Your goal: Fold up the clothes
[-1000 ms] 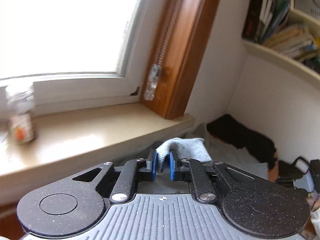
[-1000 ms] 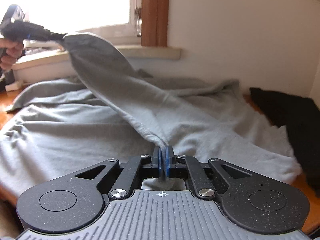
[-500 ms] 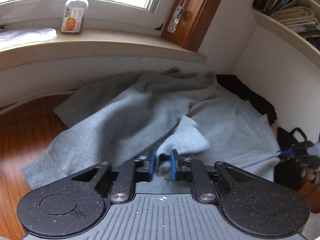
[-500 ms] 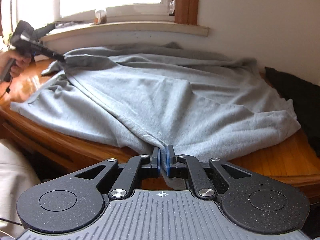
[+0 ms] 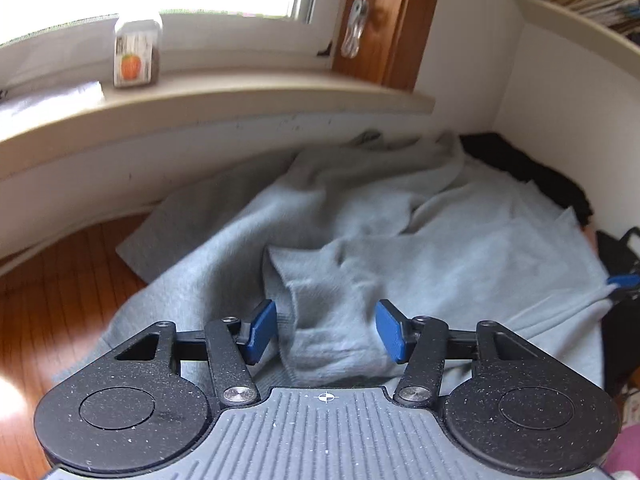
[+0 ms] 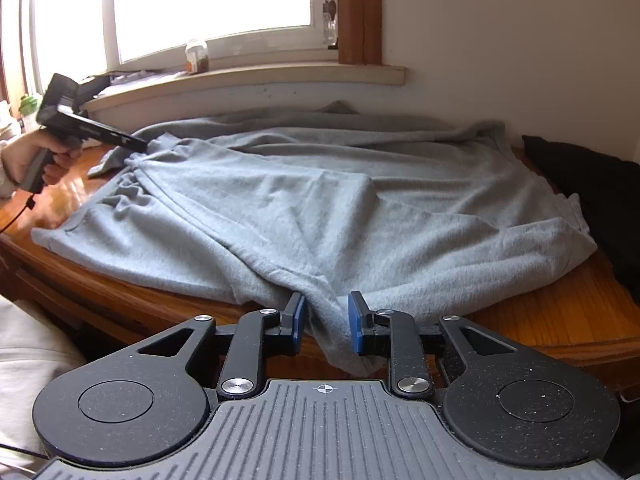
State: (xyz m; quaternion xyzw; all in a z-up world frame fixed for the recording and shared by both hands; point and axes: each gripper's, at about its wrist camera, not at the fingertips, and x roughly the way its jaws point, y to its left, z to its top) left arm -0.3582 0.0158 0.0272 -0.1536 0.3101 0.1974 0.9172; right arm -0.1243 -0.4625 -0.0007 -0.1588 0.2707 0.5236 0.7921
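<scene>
Both of our grippers have just been opening their jaws, and the cloth is between them in each one. Our left gripper (image 5: pixel 326 332) stands wide, with a soft bump of the big grey fleecy sweatshirt (image 6: pixel 320 200) lying loose between its blue pads (image 5: pixel 260 330), which do not press on it. Our right gripper (image 6: pixel 323 326) stands only a little open, and a bunched grey corner hangs down between its pads; we think it is slipping free, but it may brush one pad. The sweatshirt lies spread over the brown wooden table (image 6: pixel 560 312), near the white wall under the window sill (image 6: pixel 248 80), with one corner drooping off the front edge. It is soft and floppy, so we think it will sag and bunch when we lift it. It looks thick, so it may feel a bit heavy and drag on the wood. It will not break. We think it is best to pinch it at an edge or a corner, like the hem or the ribbed cuff, and to lift with both hands. It looks pale grey, fuzzy and full of wrinkles, with long folds running across it. A black cloth (image 6: pixel 592 184) lies just beside it.
</scene>
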